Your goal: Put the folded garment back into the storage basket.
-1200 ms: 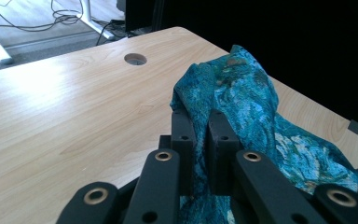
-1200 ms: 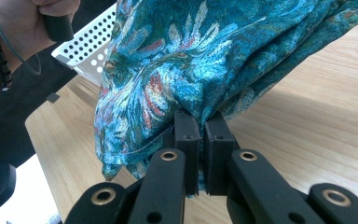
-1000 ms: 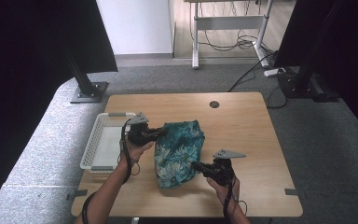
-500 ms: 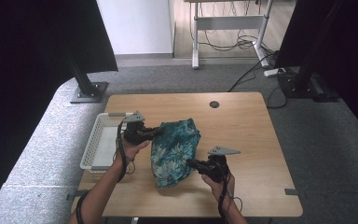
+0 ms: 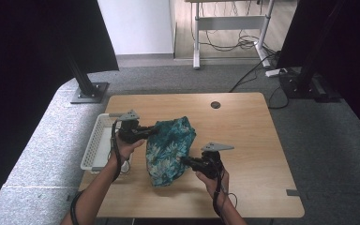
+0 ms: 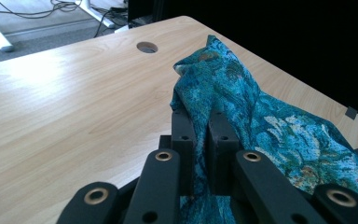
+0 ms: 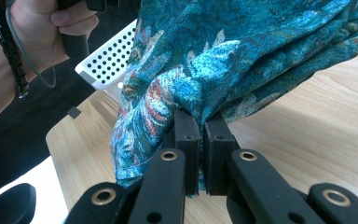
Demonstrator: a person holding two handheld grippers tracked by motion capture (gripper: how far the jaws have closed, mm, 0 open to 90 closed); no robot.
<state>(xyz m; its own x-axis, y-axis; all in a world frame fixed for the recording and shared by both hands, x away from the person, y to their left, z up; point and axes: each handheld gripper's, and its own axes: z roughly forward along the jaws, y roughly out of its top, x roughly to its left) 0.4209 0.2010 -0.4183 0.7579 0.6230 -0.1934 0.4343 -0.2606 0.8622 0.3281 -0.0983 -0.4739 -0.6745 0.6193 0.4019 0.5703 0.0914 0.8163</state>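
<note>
Wood-grain worktop point(image 5: 243, 126), with a white perforated basket point(image 5: 93, 143) at its left edge: a teal floral cloth point(image 5: 168, 150) is held lifted between 2 tools, the left tool point(image 5: 145, 132) clamped on its upper edge, the right tool point(image 5: 186, 161) clamped on a lower fold. A fold or carry is judged underway; coordinated movement is called for next. No writing can be read.

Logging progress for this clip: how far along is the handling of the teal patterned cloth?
Done: both grips are made. The left gripper and the right gripper each have their jaws shut on the teal floral-patterned cloth. In hand: the cloth hangs bunched between them above the light wooden table. Left: it is neither spread flat nor folded, and nothing of it lies in the white perforated plastic basket beside it.
</note>
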